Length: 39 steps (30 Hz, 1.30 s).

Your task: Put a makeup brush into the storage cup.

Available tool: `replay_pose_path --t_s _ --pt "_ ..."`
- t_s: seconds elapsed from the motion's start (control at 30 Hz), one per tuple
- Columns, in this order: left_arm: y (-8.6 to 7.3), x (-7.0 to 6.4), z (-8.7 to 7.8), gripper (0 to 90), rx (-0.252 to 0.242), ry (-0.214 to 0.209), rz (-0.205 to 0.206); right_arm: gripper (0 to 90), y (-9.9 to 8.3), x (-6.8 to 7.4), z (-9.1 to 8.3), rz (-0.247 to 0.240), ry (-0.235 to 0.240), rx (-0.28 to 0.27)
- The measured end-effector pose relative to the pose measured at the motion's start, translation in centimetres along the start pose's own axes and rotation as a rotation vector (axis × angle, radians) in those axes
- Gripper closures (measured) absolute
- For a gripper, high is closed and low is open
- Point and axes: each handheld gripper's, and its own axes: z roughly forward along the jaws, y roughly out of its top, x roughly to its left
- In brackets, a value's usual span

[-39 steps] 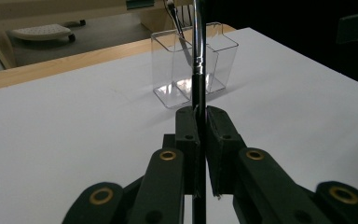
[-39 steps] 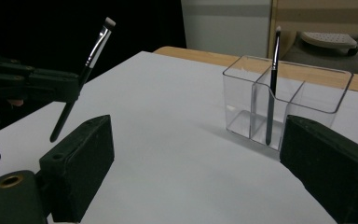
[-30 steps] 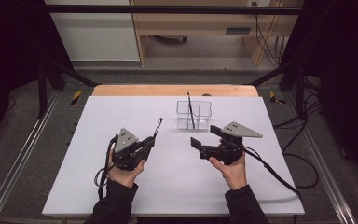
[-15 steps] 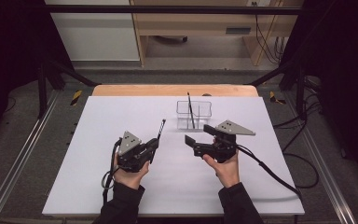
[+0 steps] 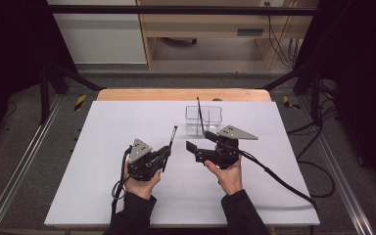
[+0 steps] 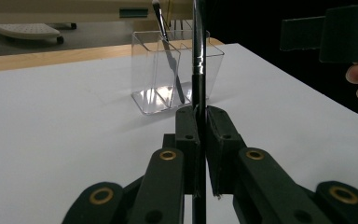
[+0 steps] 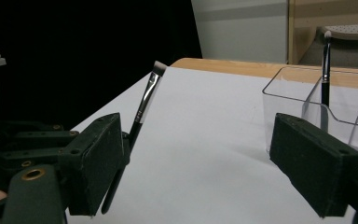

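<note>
Left hand-held gripper (image 5: 165,155) clenched on brush (image 5: 171,139), low on handle, bristles up, above table (image 5: 103,161); right hand-held gripper (image 5: 192,148) released, idle; keep brush upright, lift over holder (image 5: 204,120) rim, lower into free compartment beside second brush (image 5: 200,113).

Bench (image 5: 103,161) surface open across left and lower frame. Sole obstacle: clear organizer (image 5: 204,120) with upright brush (image 5: 200,113), upper centre.

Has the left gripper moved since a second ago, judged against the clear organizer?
Yes. In the high view the left gripper, shut on the brush, has drawn nearer the person and slightly right, away from the clear organizer.
</note>
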Motion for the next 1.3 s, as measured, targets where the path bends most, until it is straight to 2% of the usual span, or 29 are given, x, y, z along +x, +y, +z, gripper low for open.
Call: replay_pose_path --t_s 0.77,1.3 --pt "0.0 -2.2 1.5 83.4 -0.016 -0.029 0.008 29.3 -0.2 0.3 0.8 0.052 0.016 -0.024" --pt "0.0 -3.5 1.8 83.4 -0.029 -0.047 0.015 45.9 -0.3 0.3 1.2 0.091 0.029 -0.018"
